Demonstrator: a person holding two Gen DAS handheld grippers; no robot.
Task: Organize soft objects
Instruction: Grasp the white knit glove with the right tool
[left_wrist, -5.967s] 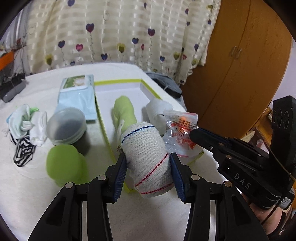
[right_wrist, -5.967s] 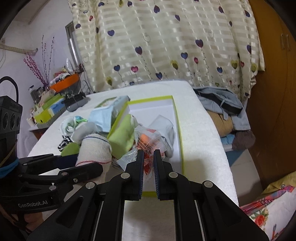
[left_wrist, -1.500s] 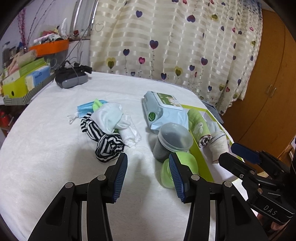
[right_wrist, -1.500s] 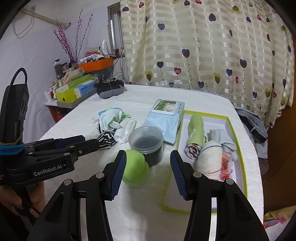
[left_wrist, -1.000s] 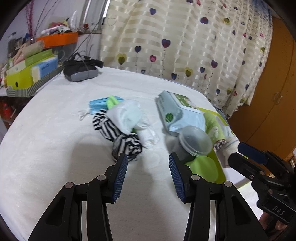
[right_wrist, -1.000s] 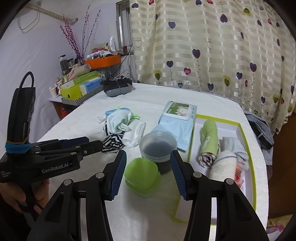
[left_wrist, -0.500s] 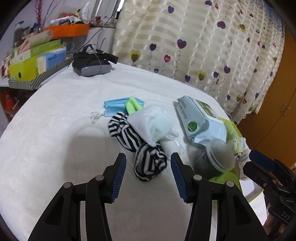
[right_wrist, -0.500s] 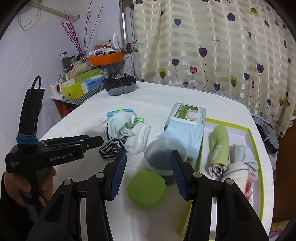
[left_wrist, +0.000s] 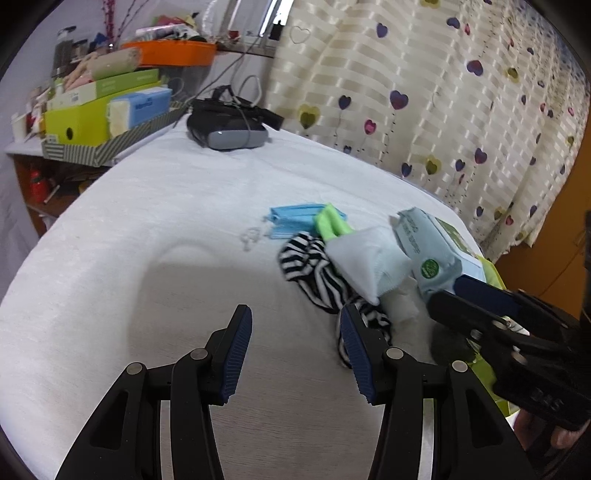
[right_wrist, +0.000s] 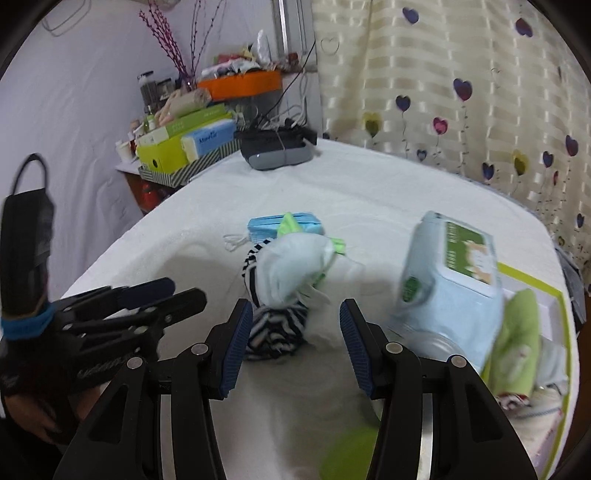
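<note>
- The striped sock (right_wrist: 275, 326) lies straight ahead of the right tongs (right_wrist: 295, 345), its near end just beyond the gap between the pads; a white sock (right_wrist: 291, 266) is draped over it, with a blue mask (right_wrist: 284, 223) farther off.
- Seen from the left tongs (left_wrist: 295, 347), the same sock pile (left_wrist: 325, 273) sits ahead and to the right, the striped sock's near end just behind the right pad.
- Both tongs stand wide and empty; nothing is between either pair of pads.
- My guess on handling: the socks are light, limp knit that will fold and sag, so a pinch through the bunched near end of the striped sock should hold best. The white sock on top may drag along with it.
- The wipes pack (right_wrist: 448, 273) to the right of the right tongs looks squashy but heavier.
- The box (right_wrist: 554, 291) at far right holds 2 rolled items, one a green roll (right_wrist: 513, 343).
- Against 6 seconds ago: the left tongs then gripped a rolled white cloth over the box and the right tongs were nearly shut; now both are wide, empty, and turned toward the sock pile.
</note>
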